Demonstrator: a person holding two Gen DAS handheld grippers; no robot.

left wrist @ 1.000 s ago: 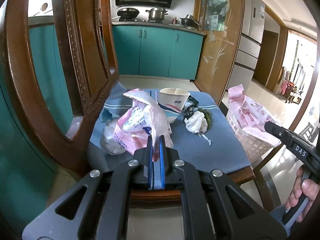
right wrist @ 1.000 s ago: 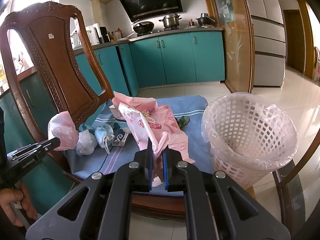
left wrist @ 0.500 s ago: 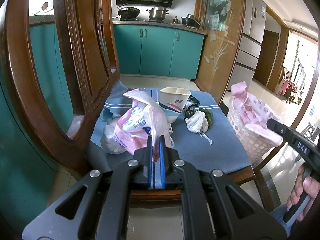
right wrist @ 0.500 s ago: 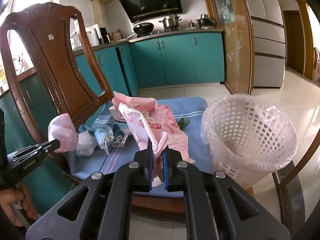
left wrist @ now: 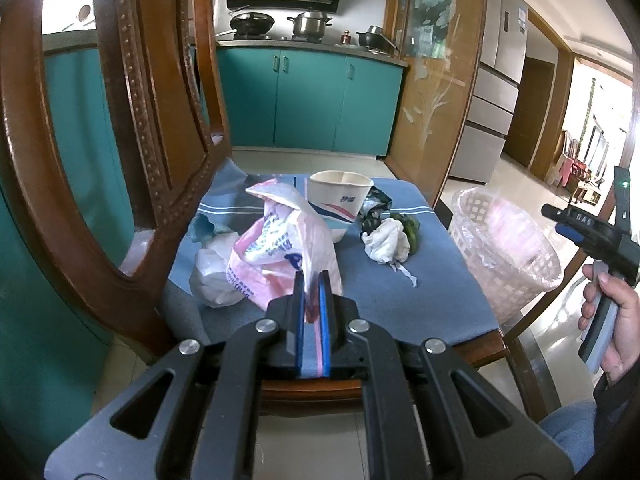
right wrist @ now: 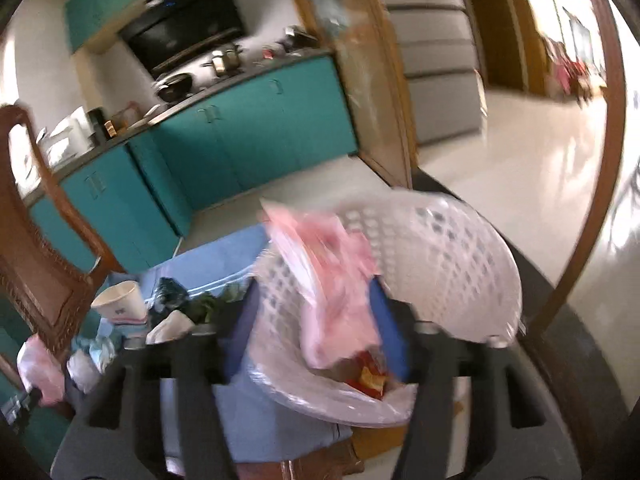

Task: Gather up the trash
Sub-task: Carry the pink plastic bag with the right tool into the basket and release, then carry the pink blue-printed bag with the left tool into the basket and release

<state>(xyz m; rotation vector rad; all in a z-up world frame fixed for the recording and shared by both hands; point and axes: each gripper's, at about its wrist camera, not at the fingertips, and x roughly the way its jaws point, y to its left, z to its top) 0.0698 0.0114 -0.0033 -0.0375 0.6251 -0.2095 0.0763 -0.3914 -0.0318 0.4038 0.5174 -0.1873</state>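
Blue cloth covers a wooden chair seat in a teal-cabineted kitchen. Nearest on the cloth, the left gripper is clamped tight on a pink plastic bag. Behind the bag stand a paper cup and crumpled tissue. Beside the cloth's far edge, the right gripper, jaws just opened wide, hovers over a white basket; another pink bag hangs loose between them.
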